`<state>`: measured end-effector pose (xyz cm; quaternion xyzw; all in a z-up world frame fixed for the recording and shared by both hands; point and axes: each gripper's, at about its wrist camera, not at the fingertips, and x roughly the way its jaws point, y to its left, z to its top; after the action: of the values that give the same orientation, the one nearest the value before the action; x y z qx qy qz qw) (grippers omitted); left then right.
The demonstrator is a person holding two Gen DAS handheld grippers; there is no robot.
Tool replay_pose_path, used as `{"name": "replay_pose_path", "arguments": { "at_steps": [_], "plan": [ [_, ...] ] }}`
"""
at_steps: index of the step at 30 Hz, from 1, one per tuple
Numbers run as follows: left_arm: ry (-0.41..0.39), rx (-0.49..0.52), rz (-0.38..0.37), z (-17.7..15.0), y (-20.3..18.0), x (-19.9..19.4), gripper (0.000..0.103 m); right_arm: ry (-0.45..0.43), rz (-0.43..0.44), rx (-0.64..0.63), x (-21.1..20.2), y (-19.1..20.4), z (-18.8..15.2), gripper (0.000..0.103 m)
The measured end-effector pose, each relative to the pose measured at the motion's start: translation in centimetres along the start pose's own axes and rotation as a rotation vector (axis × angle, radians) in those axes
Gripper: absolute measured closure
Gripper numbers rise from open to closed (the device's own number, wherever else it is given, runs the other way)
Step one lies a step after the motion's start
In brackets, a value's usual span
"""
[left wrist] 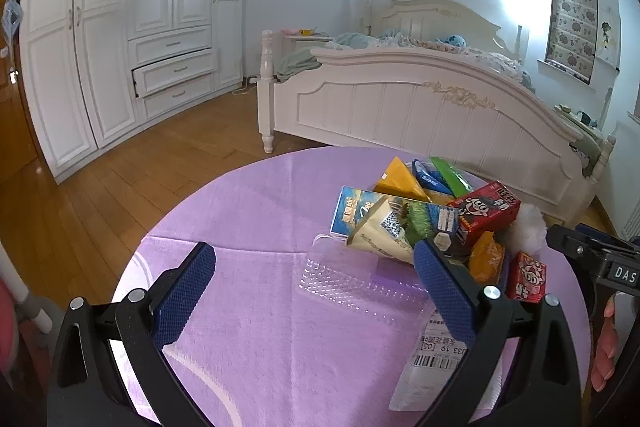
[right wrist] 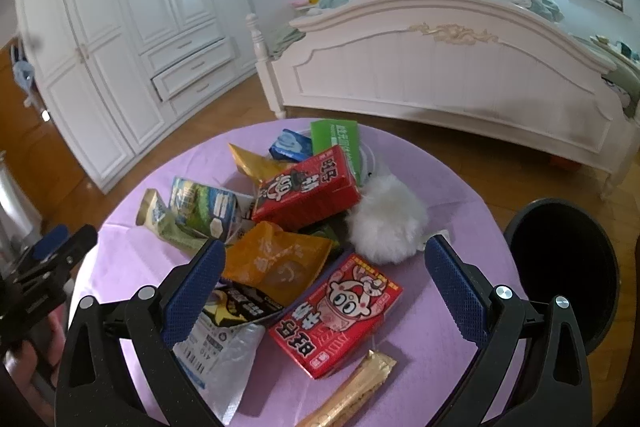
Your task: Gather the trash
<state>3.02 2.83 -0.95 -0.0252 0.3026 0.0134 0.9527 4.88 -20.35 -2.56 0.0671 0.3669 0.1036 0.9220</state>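
Room: bedroom with white wardrobe, bed, wooden floor.
Desk: round, lilac cloth.
Left gripper: jaws released, empty; clear plastic tray between them.
Right gripper: jaws released, empty.
Trash: orange wrapper and red carton between right jaws; white fluff just ahead.
Black bin: right of right jaws.

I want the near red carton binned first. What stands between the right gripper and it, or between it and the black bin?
Nothing visible: the right gripper is open around the red carton, and only bare purple tablecloth separates it from the black bin beside the table.
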Motion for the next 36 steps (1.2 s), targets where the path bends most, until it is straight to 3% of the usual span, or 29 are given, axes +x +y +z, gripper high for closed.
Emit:
{"name": "replay_pose_path", "arguments": {
  "at_steps": [9,12,17,22,24,29,32,36],
  "plan": [
    [0.034,-0.009,-0.020,0.1,0.6,1.3,0.005,-0.014,0.054,-0.018,0.4,0.0,0.9,0.005],
    [0.068,-0.016,-0.046,-0.4,1.2,2.0,0.005,-0.051,0.116,-0.098,-0.4,1.5,1.2,0.005],
    [0.161,-0.018,-0.098,-1.4,2.3,3.9,0.005,-0.082,0.168,-0.361,-0.2,6.2,2.2,0.005],
    [0.202,-0.006,-0.174,-2.4,2.6,3.8,0.005,-0.011,0.194,-0.559,3.5,9.7,3.6,0.005],
    [0.209,0.023,-0.168,-2.7,2.5,3.8,0.005,0.021,0.195,-0.595,5.3,10.3,4.4,0.011],
    [0.233,0.032,-0.209,-2.6,2.9,4.5,0.005,0.205,0.215,-0.735,10.7,11.5,4.6,0.011],
    [0.218,0.095,-0.249,-2.7,2.1,4.4,0.005,0.279,0.257,-0.810,12.0,11.7,4.2,0.011],
    [0.213,0.186,-0.250,-3.1,0.8,4.7,0.005,0.320,0.233,-0.860,13.3,12.4,4.0,0.011]
  ]
}}
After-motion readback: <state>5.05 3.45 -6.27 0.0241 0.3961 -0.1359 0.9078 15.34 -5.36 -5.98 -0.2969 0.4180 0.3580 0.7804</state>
